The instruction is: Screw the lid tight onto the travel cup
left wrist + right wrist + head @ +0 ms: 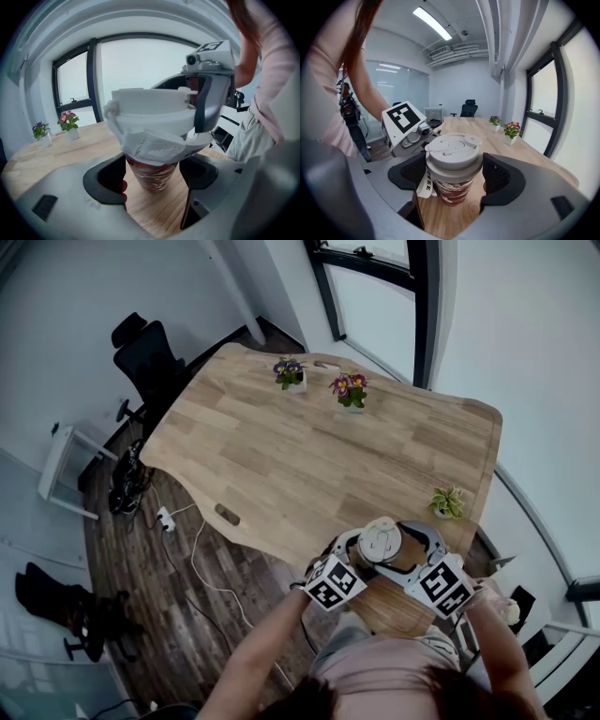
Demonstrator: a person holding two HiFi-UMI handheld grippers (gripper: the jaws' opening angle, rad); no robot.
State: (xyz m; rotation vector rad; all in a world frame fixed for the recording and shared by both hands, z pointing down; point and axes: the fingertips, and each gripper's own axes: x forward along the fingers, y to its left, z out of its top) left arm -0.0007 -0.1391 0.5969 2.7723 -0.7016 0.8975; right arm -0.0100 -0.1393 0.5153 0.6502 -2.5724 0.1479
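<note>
The travel cup (pixel 405 555), red-brown patterned, stands at the near edge of the wooden table (pixel 309 456) with its white lid (pixel 380 542) on top. My left gripper (pixel 367 557) comes in from the lower left, and in the left gripper view it (pixel 152 176) is shut on the cup body (pixel 152 173) below the lid (pixel 150 110). From the lower right, my right gripper (pixel 396 547) is shut on the lid (pixel 453 152), with a pad on each side of it (pixel 453 172). A paper tag (pixel 423 183) hangs off the cup.
Two flower pots (pixel 289 372) (pixel 350 390) stand at the far side of the table, and a small green plant (pixel 447 502) sits near the right edge. A black office chair (pixel 145 357) stands at the far left. Cables and a power strip (pixel 164 518) lie on the floor.
</note>
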